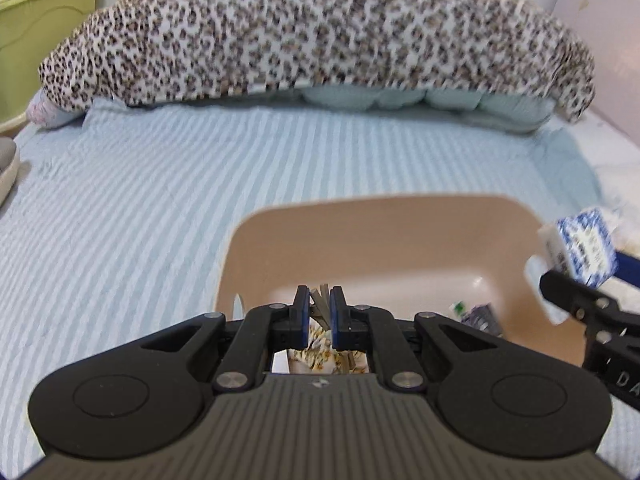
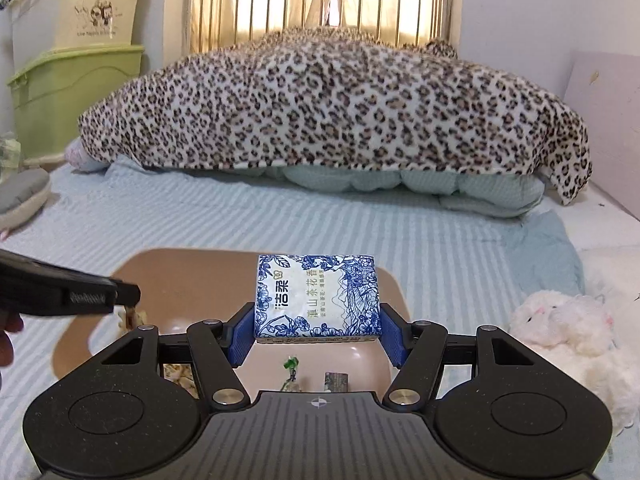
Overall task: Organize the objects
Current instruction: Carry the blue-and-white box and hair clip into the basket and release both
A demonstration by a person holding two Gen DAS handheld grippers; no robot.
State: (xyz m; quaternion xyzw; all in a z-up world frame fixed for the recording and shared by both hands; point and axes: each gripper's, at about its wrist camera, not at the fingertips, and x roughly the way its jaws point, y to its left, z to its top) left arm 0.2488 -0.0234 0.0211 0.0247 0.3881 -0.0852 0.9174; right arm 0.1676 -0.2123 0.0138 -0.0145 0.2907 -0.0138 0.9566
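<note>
Right wrist view: right gripper (image 2: 318, 334) clamps tissue pack (image 2: 316, 296) above bin (image 2: 394, 300). Left gripper (image 1: 320, 312) pinches a patterned packet (image 1: 320, 300) over the same bin. Risk: grippers collide over the bin, or pack slips onto bed (image 2: 280, 220).

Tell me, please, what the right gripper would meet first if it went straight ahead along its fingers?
The right gripper, shut on the tissue pack, hangs over the beige tub. Straight ahead, the pack would probably pass over the tub's far rim, then striped bedding, and finally reach the leopard blanket; depth is unclear.
</note>
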